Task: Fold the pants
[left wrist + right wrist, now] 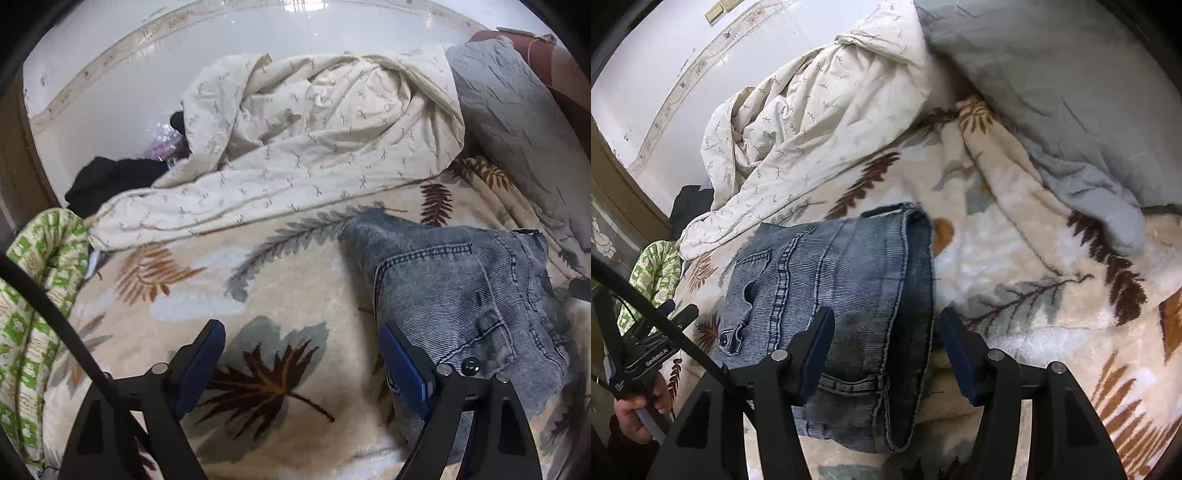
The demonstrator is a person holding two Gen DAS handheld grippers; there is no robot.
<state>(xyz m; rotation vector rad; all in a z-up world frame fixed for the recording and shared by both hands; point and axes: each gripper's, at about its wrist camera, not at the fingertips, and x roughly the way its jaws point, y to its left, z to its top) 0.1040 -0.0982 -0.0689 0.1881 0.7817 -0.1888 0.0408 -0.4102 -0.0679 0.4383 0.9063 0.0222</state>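
Note:
A pair of blue denim pants [834,295] lies folded into a compact bundle on a leaf-print blanket [1015,295]. It also shows in the left wrist view [461,295], at the right. My left gripper [303,354] is open and empty, just left of the bundle, its right finger [402,369] close to the denim edge. My right gripper [886,343] is open, its jaws standing over the bundle's near right part, gripping nothing. The left gripper also shows in the right wrist view [672,314], held by a hand at the far left.
A crumpled cream quilt [314,140] lies behind the pants. A grey pillow [509,122] sits at the back right. A green-patterned cloth [33,295] lies at the left edge, dark clothes [110,181] beyond it. The white floor [147,74] lies past the bed.

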